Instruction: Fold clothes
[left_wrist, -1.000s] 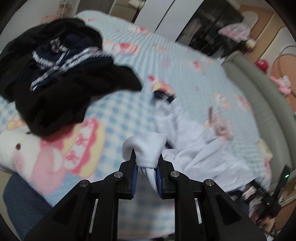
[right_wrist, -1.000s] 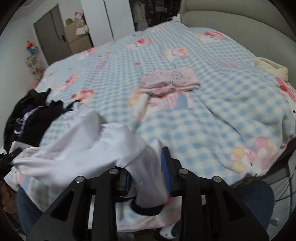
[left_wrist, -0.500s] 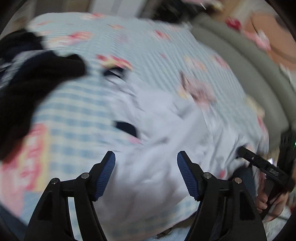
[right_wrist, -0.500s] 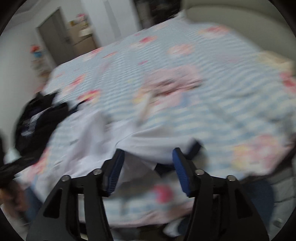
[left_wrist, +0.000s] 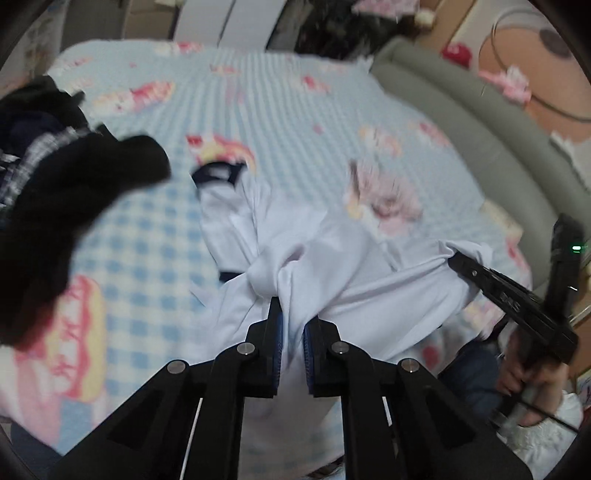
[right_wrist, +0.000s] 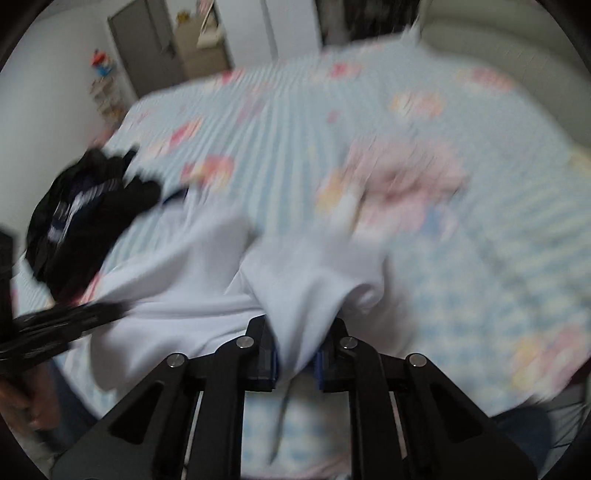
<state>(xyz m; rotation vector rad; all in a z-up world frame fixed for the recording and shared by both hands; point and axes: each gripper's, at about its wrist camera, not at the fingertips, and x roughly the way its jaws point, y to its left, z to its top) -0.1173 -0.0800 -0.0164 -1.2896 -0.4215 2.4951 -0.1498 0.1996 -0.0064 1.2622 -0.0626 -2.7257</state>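
White garment (left_wrist: 314, 266): we take it as our landmark; crumpled on the near part of the bed, stretched between the two grippers.
Dark clothes pile (left_wrist: 62, 192): left of the white garment in the left wrist view, heaped black and navy fabric with a pale striped band; near it, and we cannot tell whether they touch.
Navy trim (left_wrist: 218, 173): at the far end of the white garment, beside the dark pile's tip.
Left gripper (left_wrist: 291, 345): at the near edge of the white garment; we read the jaws as narrow, pinching a bunched fold of white cloth between the blue pads.
Bed cover (left_wrist: 266, 96): under the white garment, blue-and-white check with pink cartoon prints, running on beyond it.
Pink item (right_wrist: 402, 177): beyond the white garment in the right wrist view, on the cover; too blurred for us to identify.
Right gripper (right_wrist: 294, 356): at the right near corner of the white garment; jaws drawn in on a hanging fold of the cloth. In the left wrist view we see it from the side, its fingers reaching into the garment's right edge.
Hand (left_wrist: 532, 384): right of the white garment, below it in the left wrist view, wrapped on the right gripper's handle.
Grey headboard (left_wrist: 461, 122): right of the white garment, along the far side of the bed.
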